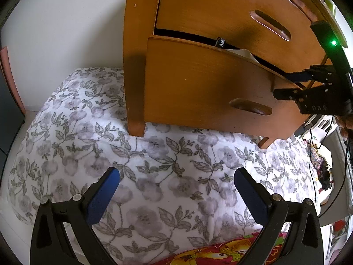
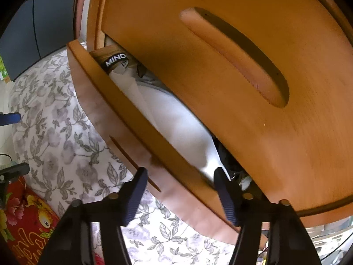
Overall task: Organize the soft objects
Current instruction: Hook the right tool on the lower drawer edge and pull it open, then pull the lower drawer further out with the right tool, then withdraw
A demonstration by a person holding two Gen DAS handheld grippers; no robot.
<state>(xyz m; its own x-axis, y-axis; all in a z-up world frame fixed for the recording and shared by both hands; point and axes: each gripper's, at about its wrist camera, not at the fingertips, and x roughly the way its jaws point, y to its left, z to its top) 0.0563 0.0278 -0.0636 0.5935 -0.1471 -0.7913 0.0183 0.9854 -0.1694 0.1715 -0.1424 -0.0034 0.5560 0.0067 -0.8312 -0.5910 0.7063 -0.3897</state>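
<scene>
Right hand-held gripper (image 2: 179, 176) set astride the front of a part-open lower drawer (image 2: 123, 114); left hand-held gripper (image 1: 176, 181) held released over the bed.

A wooden nightstand (image 1: 198, 6) was seen standing on a floral bedspread (image 1: 154, 159), its lower drawer pulled partly out. White folded clothes (image 2: 176, 119) and a black band marked "MIND" (image 2: 115, 59) were seen lying inside the drawer gap, just ahead of the right hand-held gripper. That gripper's jaws were spread, one finger outside the drawer front and the other at its inner edge beside the white cloth; whether anything was pinched could not be told. The left hand-held gripper's jaws were wide apart and nothing was held, well apart from the drawer. A red patterned fabric (image 1: 220, 254) was seen at the near edge.
</scene>
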